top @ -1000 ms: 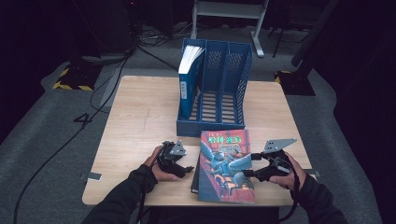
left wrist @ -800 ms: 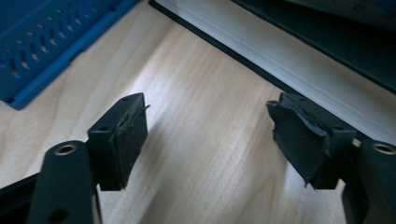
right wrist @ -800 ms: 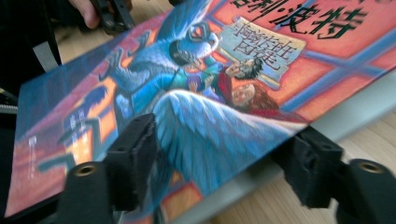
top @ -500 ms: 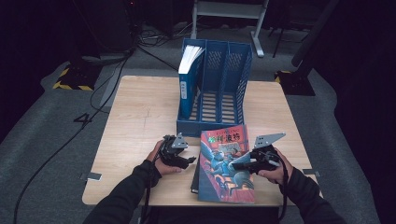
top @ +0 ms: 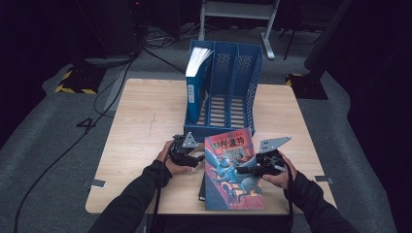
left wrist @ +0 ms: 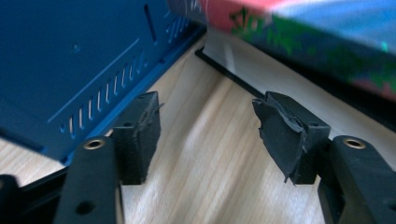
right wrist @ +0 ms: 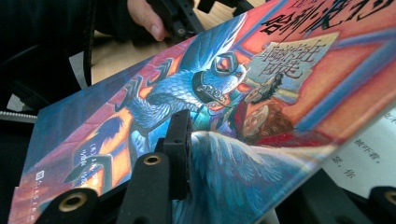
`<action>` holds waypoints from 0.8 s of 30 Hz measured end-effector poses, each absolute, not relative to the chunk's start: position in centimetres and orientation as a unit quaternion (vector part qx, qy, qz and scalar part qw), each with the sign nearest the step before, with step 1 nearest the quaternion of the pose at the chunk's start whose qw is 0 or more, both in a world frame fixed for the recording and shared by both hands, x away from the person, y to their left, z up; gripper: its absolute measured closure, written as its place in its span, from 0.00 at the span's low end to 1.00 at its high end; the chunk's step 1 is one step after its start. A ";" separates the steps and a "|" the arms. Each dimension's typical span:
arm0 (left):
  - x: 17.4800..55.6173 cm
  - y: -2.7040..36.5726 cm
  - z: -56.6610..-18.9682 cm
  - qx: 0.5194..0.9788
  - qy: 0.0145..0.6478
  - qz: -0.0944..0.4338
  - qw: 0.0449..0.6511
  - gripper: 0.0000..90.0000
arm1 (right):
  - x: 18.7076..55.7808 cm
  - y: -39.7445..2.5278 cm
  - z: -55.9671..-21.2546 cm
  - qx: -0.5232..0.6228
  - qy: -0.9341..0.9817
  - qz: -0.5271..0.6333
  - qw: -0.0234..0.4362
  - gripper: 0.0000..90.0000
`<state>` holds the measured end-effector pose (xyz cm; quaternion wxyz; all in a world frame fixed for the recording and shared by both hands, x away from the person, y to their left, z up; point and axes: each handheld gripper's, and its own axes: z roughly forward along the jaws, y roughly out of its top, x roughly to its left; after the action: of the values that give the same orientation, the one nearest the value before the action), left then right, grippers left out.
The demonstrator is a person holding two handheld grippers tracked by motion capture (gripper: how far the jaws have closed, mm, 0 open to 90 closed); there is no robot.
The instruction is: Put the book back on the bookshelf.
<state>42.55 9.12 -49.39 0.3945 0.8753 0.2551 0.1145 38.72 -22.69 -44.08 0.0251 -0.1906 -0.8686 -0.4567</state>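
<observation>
A book with a colourful illustrated cover point(top: 228, 170) lies at the table's front, just before the blue file rack point(top: 233, 87). My right gripper point(top: 244, 169) is shut on the cover's right edge. One jaw lies on top of the cover point(right wrist: 261, 84) and the other under it, and the cover is raised off a printed page point(right wrist: 369, 154). My left gripper point(top: 198, 158) stands open at the book's left edge. In the left gripper view the gripper point(left wrist: 210, 116) holds nothing, with bare wood between the rack wall point(left wrist: 70, 56) and the book point(left wrist: 317, 32).
A thick blue-spined book point(top: 197, 82) stands in the rack's left slot; the other slots hold nothing. The wooden table point(top: 145, 121) has free room at left and back. Cables and a metal stand are on the floor behind.
My right gripper moved left from beside the book onto its cover and closed on it, raising the cover's right edge. The left gripper shifted slightly toward the book.
</observation>
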 end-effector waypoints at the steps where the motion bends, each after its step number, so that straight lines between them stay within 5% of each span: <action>1: 42.7 9.2 -49.3 0.871 0.259 0.113 0.401 0.48 | 38.7 -22.6 -44.1 -0.184 -0.870 -0.456 0.021 0.75; 11: 42.4 9.4 -48.4 0.856 0.251 0.076 0.446 0.67 | 38.0 -22.5 -43.6 -0.160 -0.870 -0.466 -0.010 0.76; 15: 41.8 9.6 -46.9 0.853 0.229 0.074 0.463 0.84 | 37.3 -22.6 -43.0 -0.147 -0.867 -0.474 -0.035 0.77; 24: 41.0 9.7 -44.5 0.840 0.210 0.079 0.495 0.91 | 36.0 -23.2 -41.3 -0.128 -0.854 -0.499 -0.071 0.81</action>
<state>41.00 9.65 -44.45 0.4945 0.8398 0.2096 0.0792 36.00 -23.18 -41.34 -0.0709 -0.1276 -0.8545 -0.4985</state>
